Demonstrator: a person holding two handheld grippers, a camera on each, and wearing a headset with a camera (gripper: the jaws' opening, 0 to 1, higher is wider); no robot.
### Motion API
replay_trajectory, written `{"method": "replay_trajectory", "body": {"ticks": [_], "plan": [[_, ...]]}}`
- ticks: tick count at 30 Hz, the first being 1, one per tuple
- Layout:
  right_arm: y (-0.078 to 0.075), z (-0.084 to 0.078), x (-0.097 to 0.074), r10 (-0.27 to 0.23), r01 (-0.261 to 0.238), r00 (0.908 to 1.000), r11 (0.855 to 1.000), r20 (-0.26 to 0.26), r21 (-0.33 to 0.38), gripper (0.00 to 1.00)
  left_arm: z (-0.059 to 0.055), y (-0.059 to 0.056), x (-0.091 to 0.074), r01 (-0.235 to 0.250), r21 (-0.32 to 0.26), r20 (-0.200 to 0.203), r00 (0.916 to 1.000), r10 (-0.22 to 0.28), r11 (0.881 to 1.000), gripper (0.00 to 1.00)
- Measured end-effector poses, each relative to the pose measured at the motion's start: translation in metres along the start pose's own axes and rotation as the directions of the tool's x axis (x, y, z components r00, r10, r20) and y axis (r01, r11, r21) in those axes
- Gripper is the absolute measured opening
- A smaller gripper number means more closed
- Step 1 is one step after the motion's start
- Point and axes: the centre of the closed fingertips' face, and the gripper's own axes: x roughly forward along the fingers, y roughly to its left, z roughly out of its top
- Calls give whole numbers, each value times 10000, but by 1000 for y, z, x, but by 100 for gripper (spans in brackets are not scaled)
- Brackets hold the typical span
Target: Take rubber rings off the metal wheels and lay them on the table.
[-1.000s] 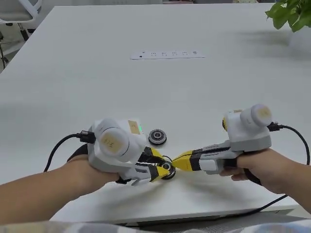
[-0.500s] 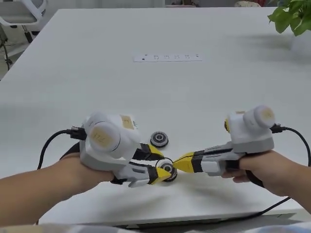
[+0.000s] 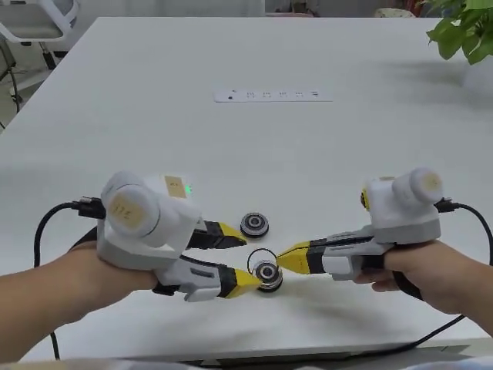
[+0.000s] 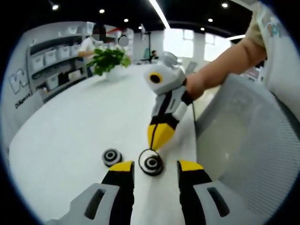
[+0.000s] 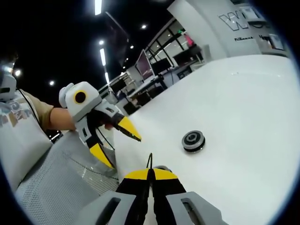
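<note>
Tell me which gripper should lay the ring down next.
Right. The right gripper is shut on the ring, which loops up from the near wheel. The left gripper is open, its jaws either side of that wheel, gripping nothing.

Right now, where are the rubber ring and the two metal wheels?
rubber ring [image 5: 150, 160], right gripper view, on the thin black strand above the jaws.
near metal wheel [image 3: 266, 272], head view, on its hub.
far metal wheel [image 3: 254, 224], head view, on its hub.
</note>
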Motion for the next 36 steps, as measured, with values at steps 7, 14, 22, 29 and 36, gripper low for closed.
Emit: {"method": "replay_trajectory", "body": {"ticks": [7, 14, 22, 29, 36], "plan": [[3, 7, -1, 49, -48, 10000, 10000, 87, -75, 0, -1, 6, -15, -200, -181, 118, 9997, 202, 9996, 43], [11, 15, 3, 133, -130, 9998, 9997, 127, -215, 0, -1, 10, -27, -399, -375, 246, 9989, 408, 9985, 47], [15, 24, 9, 184, -179, 9997, 9993, 136, -322, 0, -9, 13, -37, -626, -485, 235, 9977, 637, 9969, 54], [16, 30, 16, 251, -247, 9996, 9990, 131, -361, 0, -16, 18, -46, -839, -713, 297, 9958, 862, 9939, 59], [12, 32, 24, 221, -218, 9997, 9990, 59, -400, 0, -24, 20, -52, -1083, -920, 279, 9934, 1112, 9899, 64]]}}
